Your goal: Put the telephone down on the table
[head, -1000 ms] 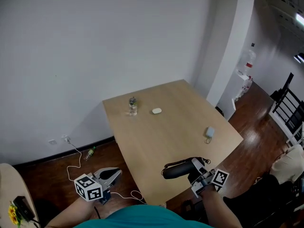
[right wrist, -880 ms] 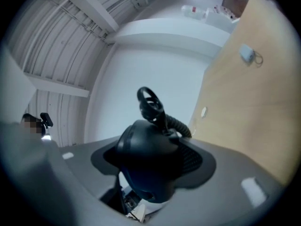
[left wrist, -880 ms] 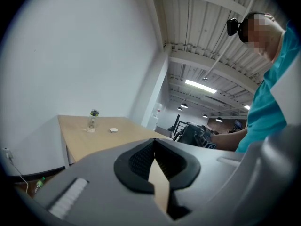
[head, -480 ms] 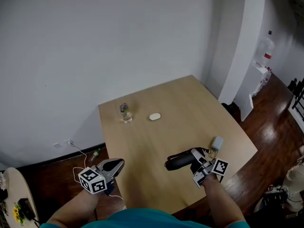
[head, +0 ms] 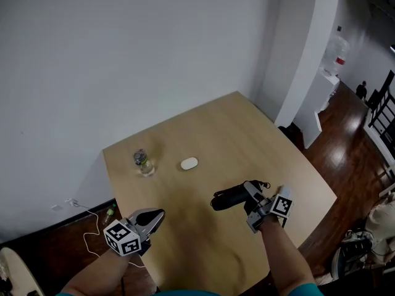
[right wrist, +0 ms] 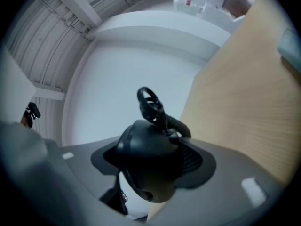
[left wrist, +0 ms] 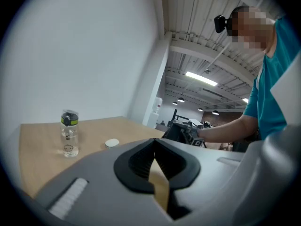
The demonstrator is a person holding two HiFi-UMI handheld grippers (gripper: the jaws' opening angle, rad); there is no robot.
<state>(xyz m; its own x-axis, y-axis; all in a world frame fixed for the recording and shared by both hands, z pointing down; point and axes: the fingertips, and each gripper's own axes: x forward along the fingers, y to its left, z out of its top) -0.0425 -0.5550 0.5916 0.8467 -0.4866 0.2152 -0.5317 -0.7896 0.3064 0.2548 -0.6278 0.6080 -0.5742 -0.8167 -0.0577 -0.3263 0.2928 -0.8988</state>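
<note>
A black telephone handset (head: 229, 197) with a coiled cord (right wrist: 175, 122) is held level a little above the wooden table (head: 247, 131), right of its middle. My right gripper (head: 248, 197) is shut on it, and in the right gripper view the handset (right wrist: 149, 160) fills the space between the jaws. My left gripper (head: 152, 216) hangs over the table's near left edge with its jaws together and nothing in them. In the left gripper view its pads (left wrist: 136, 161) meet, and the right gripper shows beyond them.
A clear water bottle (head: 143, 163) and a small white round object (head: 189, 163) stand on the table's far left part. A white pillar (head: 302, 60) and a water dispenser (head: 336, 48) are at the right. A white cable (head: 86, 224) lies on the floor.
Both grippers have moved forward over the table. The handset went from the near edge toward the middle. The left gripper came from over the floor to the table's edge.
</note>
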